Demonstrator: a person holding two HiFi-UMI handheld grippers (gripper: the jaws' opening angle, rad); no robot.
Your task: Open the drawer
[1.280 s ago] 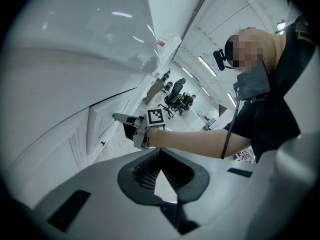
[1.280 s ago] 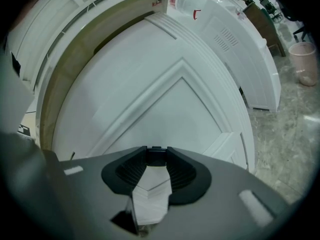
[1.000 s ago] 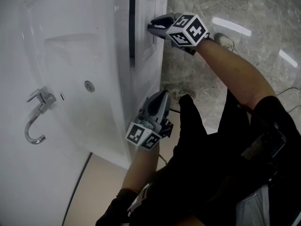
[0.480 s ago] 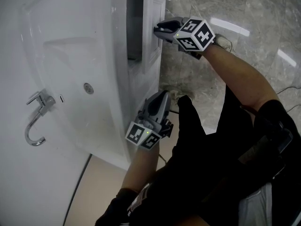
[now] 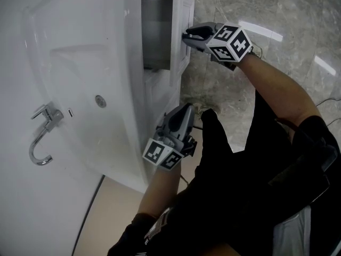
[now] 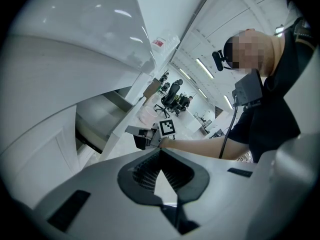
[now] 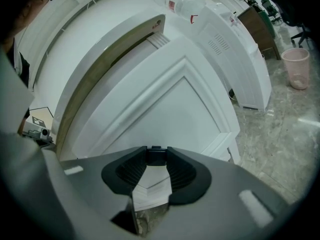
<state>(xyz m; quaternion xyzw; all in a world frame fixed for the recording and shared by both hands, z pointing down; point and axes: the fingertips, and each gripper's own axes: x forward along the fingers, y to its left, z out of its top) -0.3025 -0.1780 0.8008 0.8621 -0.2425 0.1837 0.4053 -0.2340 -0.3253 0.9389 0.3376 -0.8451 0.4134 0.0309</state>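
A white vanity cabinet (image 5: 80, 41) fills the left of my head view, seen from steeply above, with its basin (image 5: 85, 79) and a chrome faucet (image 5: 41, 129) on top and a grey marble floor (image 5: 277, 15) to the right. At the cabinet's upper front corner the drawer (image 5: 183, 25) stands partly pulled out, and its empty grey inside shows between the cabinet face and the drawer's panelled front. My right gripper (image 5: 187, 35) is at the outer face of that front panel, pointing into it. Its own view shows the jaws clamped on a small dark handle (image 7: 155, 155) pinched between the tips. The drawer's travel runs straight out from the cabinet toward the marble floor. I judge that this is also the line of the right gripper, so more opening means drawing that hand straight back along it. My left gripper (image 5: 185, 109) hangs lower down beside the cabinet's front, well apart from the drawer. Its jaws are pressed together with nothing between them. The right hand is the one on the drawer.
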